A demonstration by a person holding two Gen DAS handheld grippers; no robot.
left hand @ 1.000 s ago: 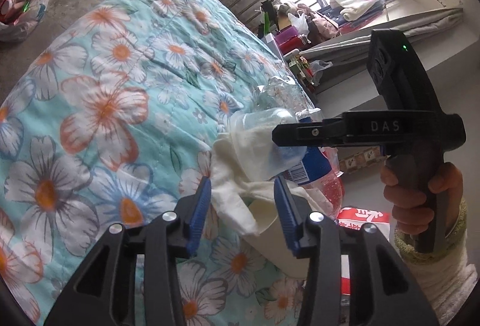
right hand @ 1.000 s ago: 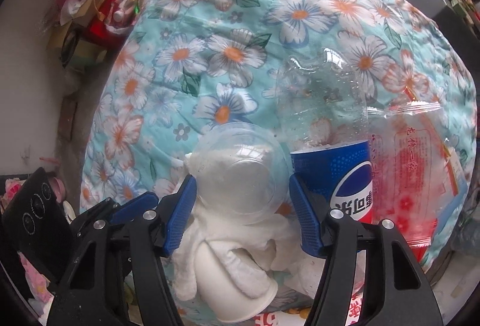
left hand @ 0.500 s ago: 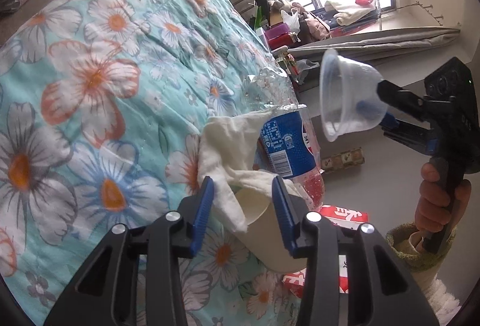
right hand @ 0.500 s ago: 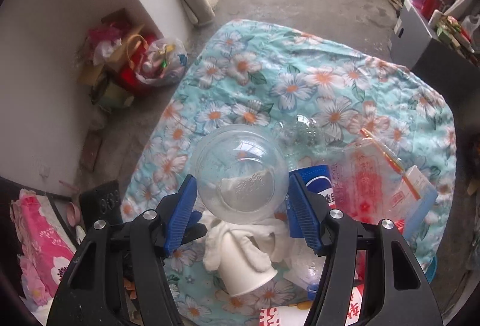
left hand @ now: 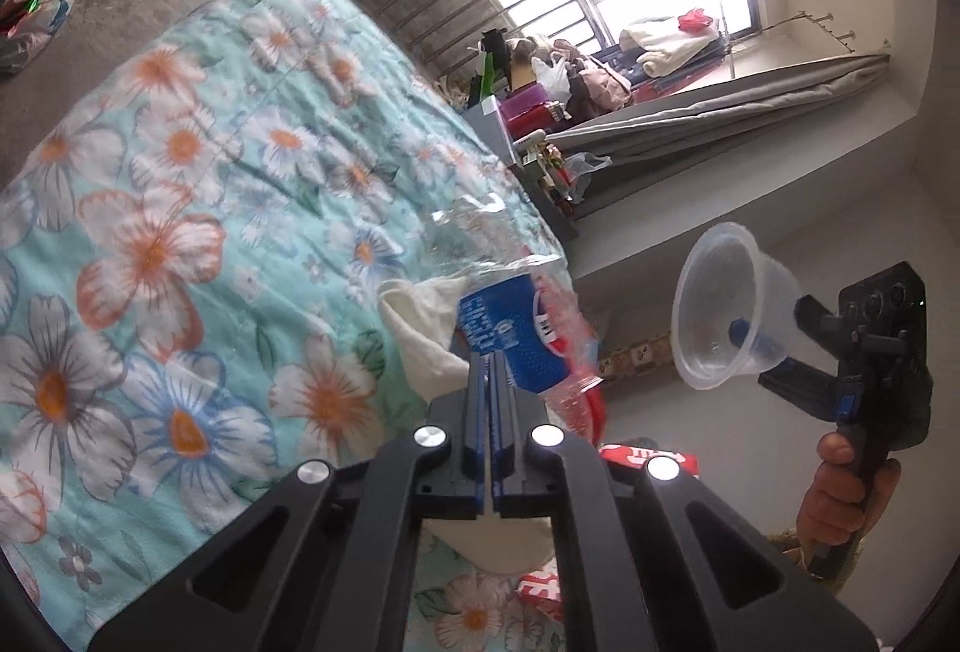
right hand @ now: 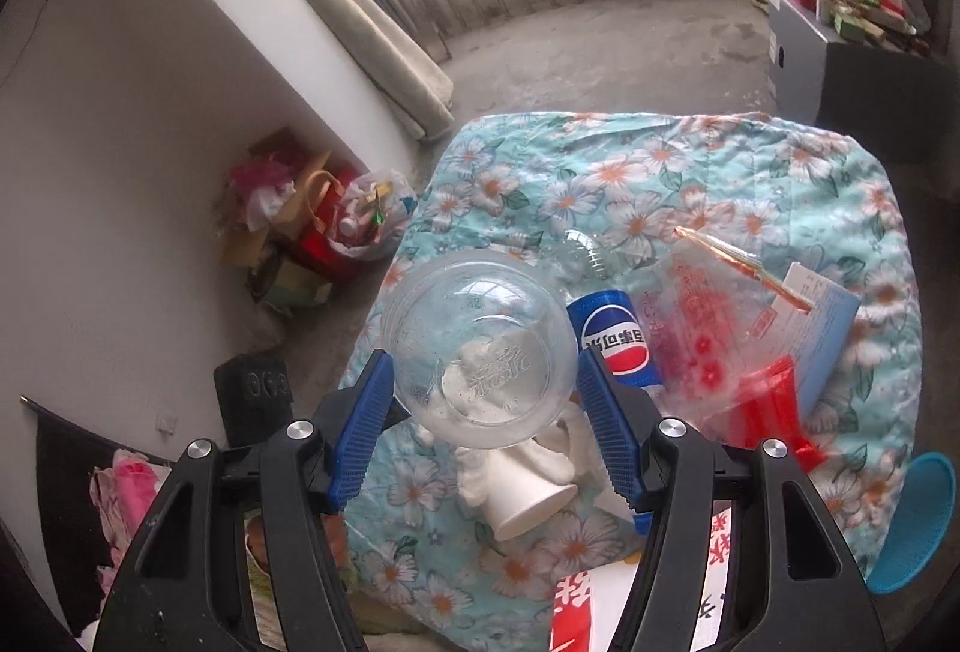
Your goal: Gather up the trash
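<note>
My right gripper is shut on a clear plastic cup, pads on both its sides, held in the air above the table. The left wrist view shows that cup off to the right, mouth toward me, in the right gripper. My left gripper is shut, blue pads together, nothing visible between them. A crumpled white tissue touches its left pad; a paper cup lies under its fingers. Beyond lies a crushed Pepsi bottle. Beside the bottle lie a red-printed plastic bag and the paper cup.
The floral quilt covers the table. A white leaflet and a red wrapper lie at its right side, a blue round thing past its edge. Bags of clutter stand on the floor by the wall; a loaded grey cabinet stands behind.
The right gripper has lifted the clear cup off the tissue and paper cup, up and away to the right. The left gripper's jaws have closed completely and it has risen a little.
</note>
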